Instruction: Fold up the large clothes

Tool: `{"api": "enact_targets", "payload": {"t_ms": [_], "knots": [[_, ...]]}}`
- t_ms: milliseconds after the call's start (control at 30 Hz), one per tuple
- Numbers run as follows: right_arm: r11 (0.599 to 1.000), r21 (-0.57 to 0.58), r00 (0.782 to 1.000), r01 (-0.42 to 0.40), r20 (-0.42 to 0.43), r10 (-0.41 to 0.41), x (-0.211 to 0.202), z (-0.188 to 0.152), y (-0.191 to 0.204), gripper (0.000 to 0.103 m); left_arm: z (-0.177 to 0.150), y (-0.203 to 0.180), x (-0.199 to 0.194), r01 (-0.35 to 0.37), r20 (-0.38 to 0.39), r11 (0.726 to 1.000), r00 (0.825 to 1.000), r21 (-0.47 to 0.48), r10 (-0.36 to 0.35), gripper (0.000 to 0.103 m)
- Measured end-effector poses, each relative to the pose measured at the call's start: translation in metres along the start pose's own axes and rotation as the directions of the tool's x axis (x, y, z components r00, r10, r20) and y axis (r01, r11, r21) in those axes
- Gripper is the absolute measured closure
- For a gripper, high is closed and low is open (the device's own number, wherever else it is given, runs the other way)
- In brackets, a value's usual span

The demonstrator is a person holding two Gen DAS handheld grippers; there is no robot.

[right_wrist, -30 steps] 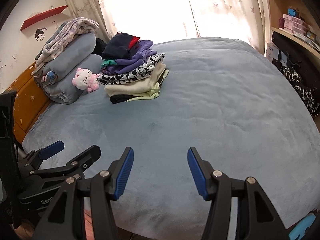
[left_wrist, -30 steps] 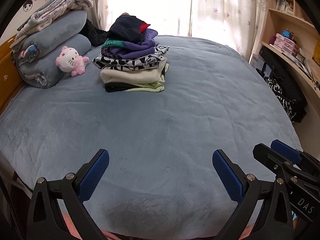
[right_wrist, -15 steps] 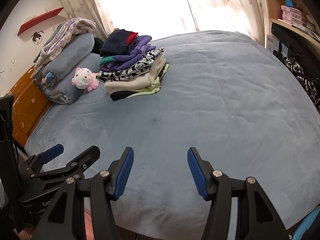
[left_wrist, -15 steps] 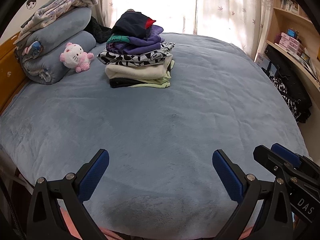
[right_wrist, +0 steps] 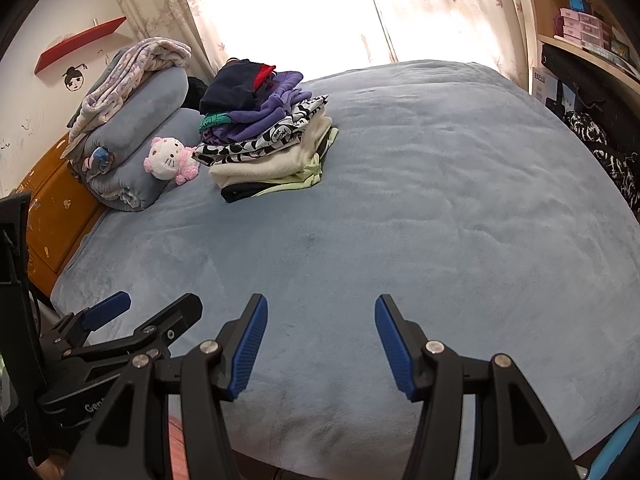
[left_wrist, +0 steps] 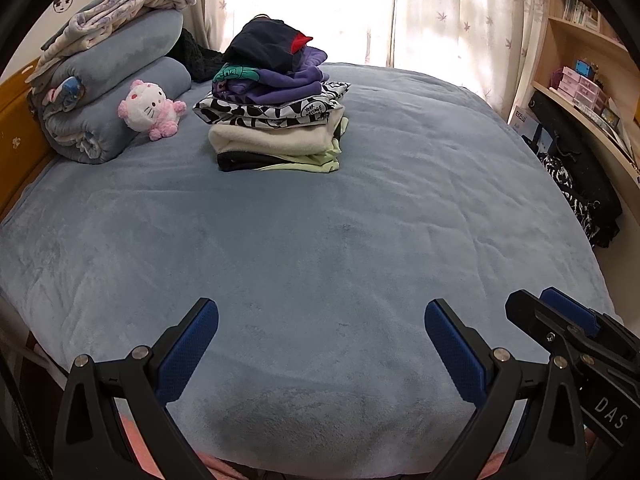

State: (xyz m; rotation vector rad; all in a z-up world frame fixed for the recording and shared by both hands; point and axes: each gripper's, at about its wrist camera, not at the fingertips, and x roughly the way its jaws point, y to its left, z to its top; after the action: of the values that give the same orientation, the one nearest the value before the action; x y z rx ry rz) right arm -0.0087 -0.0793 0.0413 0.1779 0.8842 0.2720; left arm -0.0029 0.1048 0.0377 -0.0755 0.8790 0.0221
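Note:
A stack of folded clothes [left_wrist: 276,116] sits at the far left of the blue-grey bed [left_wrist: 360,240], with a dark garment with red trim on top. It also shows in the right wrist view [right_wrist: 264,140]. My left gripper [left_wrist: 320,344] is open and empty over the near edge of the bed. My right gripper [right_wrist: 320,340] is open and empty beside it. The right gripper shows at the right edge of the left wrist view [left_wrist: 560,320]. The left gripper shows at the lower left of the right wrist view [right_wrist: 140,320].
Rolled blue blankets [left_wrist: 112,96] and a pink plush cat [left_wrist: 150,108] lie by the orange headboard [right_wrist: 56,208]. A curtained window [left_wrist: 320,4] is behind the bed. Wooden shelves with boxes [left_wrist: 584,88] and dark clothes [left_wrist: 576,192] stand on the right.
Both views have tilted and moved slightly forward, so the clothes stack sits a little lower and nearer in frame. Both grippers stay open and empty.

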Motion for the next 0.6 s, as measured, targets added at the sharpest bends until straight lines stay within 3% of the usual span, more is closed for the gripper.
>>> {"api": "enact_targets", "payload": {"t_ms": [600], "knots": [[1.0, 0.005, 1.0, -0.005, -0.01, 0.005, 0.0051, -0.0015, 0.0016, 0.047, 0.0009, -0.0004, 0.0024, -0.012, -0.004, 1.0, 1.0, -0.002, 0.012, 0.001]]}}
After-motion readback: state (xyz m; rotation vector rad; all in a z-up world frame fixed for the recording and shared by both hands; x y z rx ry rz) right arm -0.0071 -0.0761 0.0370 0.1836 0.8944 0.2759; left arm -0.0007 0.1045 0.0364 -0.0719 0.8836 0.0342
